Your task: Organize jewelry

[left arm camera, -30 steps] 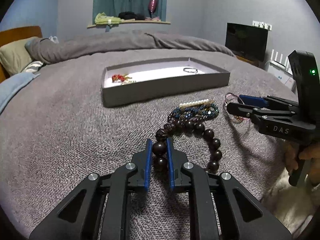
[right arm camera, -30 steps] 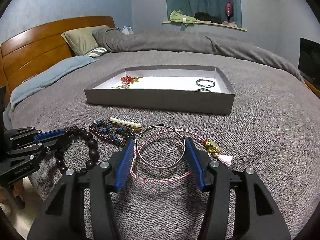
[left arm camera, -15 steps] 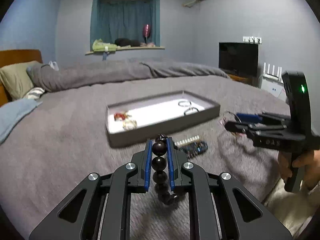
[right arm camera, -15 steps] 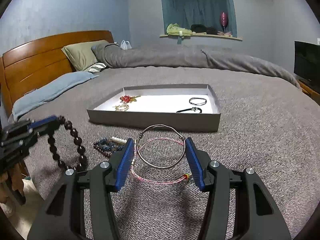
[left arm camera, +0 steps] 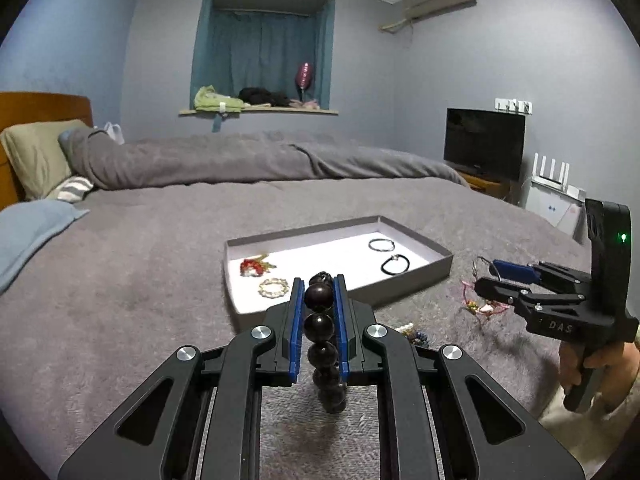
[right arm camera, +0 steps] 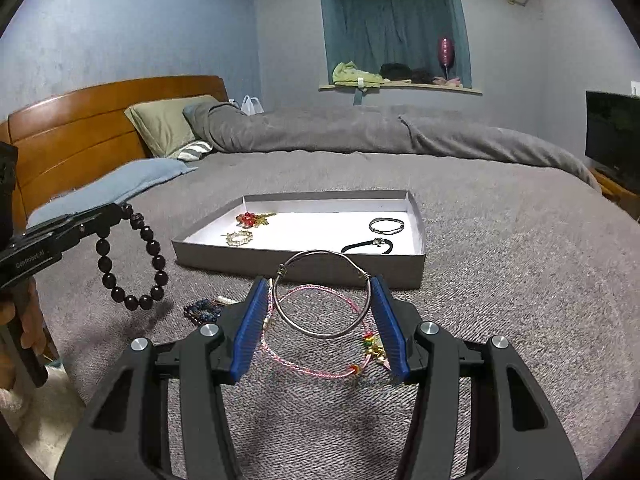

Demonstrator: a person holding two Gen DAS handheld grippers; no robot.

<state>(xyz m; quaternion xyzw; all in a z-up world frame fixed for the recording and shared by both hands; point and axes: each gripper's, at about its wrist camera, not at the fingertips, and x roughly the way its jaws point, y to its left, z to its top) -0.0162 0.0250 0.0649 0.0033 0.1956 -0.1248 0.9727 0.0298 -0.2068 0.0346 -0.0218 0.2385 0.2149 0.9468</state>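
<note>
Left claw [left arm camera: 319,300] pinches limp, heavy beads [right arm camera: 132,256] by one bead – right claw [right arm camera: 320,312] spans the stiff bangle [right arm camera: 325,294] at 3 and 9 o'clock.

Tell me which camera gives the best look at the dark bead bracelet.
The right wrist view. There the dark bead bracelet hangs as a full loop from the left claw, clear of the bed. The left wrist view shows only a column of its beads pinched between that claw's blue pads, the rest hidden below.

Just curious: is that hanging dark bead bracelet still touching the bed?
Apart. The right wrist view shows the dark bead bracelet dangling from the left tool, clear above the grey bedspread.
</note>
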